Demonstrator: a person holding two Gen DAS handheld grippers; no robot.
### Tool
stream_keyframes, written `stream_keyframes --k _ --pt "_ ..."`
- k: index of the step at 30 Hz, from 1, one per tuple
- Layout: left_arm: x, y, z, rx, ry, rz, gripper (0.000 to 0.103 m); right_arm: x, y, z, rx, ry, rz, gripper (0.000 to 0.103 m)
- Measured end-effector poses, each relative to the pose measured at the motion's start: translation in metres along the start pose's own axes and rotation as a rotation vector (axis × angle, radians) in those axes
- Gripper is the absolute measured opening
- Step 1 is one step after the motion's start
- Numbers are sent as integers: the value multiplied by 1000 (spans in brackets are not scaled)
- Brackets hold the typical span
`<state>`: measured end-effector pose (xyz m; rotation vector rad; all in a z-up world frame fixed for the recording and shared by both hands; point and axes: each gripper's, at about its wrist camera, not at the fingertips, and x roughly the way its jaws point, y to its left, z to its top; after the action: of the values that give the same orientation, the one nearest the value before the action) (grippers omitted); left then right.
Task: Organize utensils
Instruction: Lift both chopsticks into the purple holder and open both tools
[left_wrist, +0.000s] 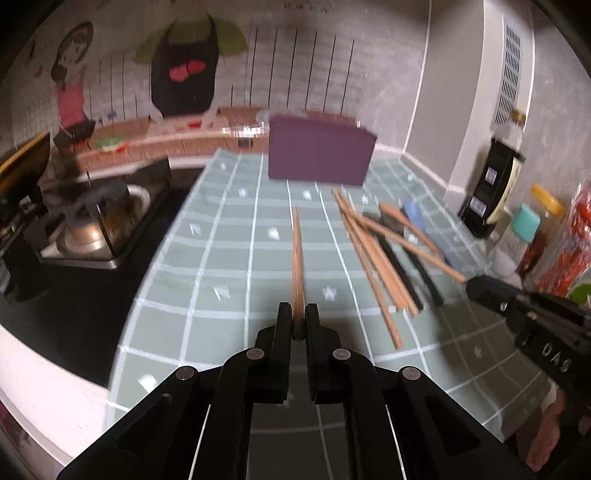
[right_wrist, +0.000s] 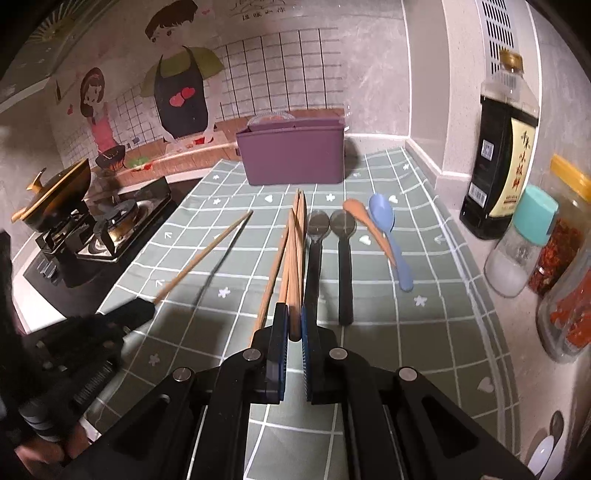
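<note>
- now your left gripper (left_wrist: 297, 314) is clenched on a single wooden chopstick (left_wrist: 296, 251), held over the green checked mat (left_wrist: 221, 258).
- your right gripper (right_wrist: 294, 317) is clamped on another chopstick (right_wrist: 295, 258) at the loose chopstick pile (right_wrist: 284, 266).
- two black spoons (right_wrist: 328, 258), an orange spoon (right_wrist: 365, 225) and a blue spoon (right_wrist: 388, 232) lie just right of the pile.
- the purple utensil holder (right_wrist: 293, 155) stands at the mat's far edge.

Both wrist views look down, close over the checked mat (left_wrist: 229, 258), toward the purple box (right_wrist: 291, 155).
</note>
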<state>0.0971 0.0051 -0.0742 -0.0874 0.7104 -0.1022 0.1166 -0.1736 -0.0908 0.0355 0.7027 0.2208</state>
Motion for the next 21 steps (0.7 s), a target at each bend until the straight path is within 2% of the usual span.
stream_keyframes --k 6,12,16,21 --pt "-25 3 45 35 -87 4 7 -17 -3 29 -25 -70 -14 7" --pt "-33 10 104 53 -130 -8 7 -40 -6 88 -68 -159 -23 7" --pt "-32 15 142 41 -152 -26 7 -41 -11 130 -70 -164 9 6" --pt "-39 19 189 32 -186 -66 7 -47 -16 177 -100 -197 5 6"
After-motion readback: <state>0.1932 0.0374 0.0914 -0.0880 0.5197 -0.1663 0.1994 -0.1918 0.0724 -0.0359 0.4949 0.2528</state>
